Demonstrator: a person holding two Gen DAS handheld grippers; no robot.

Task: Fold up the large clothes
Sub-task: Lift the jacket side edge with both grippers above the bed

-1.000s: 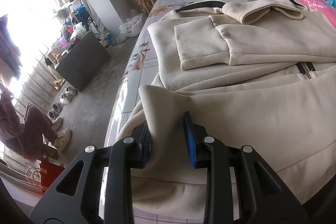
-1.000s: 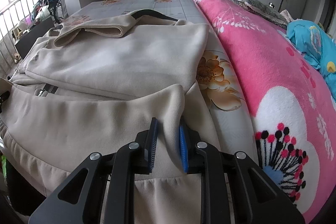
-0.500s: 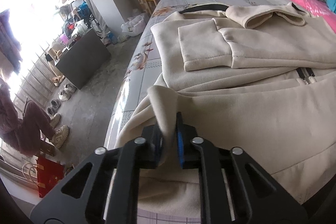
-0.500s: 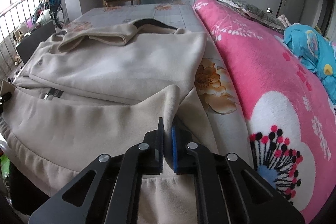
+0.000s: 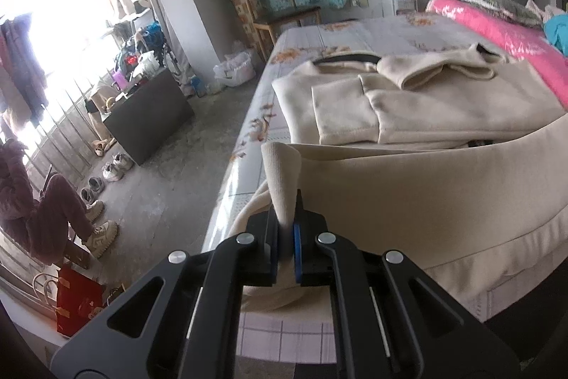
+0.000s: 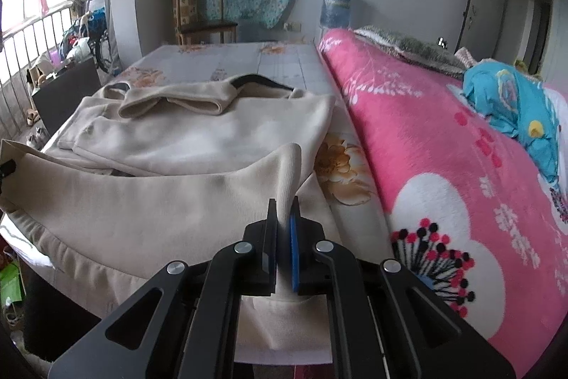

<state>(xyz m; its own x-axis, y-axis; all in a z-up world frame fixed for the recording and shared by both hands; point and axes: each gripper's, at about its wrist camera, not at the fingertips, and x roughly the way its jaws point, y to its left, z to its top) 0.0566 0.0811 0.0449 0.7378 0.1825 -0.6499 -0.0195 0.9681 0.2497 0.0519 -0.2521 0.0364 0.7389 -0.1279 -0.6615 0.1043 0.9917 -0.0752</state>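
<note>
Lying across the bed (image 5: pixel 319 34), one large beige jacket (image 5: pixel 443 109), zip-fronted, sleeves already crossed over the chest in the upper centre of both views, collar toward the far end; the lower hem hangs at the near edge of the mattress, lower centre of frame. The sleeves sit inward so the body forms a tidy rectangle, and the hem is taken at its two corners, by my judgement so the bottom half can be carried up over the top in one even fold. Left tool (image 5: pixel 285 249): jaws closed tight on a pinch of hem fabric at the left corner, cloth standing up in a peak above the pads. Right tool (image 6: pixel 283 247): likewise clamped on the right corner of the hem, just beside the pink flowered blanket (image 6: pixel 461 166) filling the right of that view. The fabric between the two corners sags slightly, lifted off the mattress.
</note>
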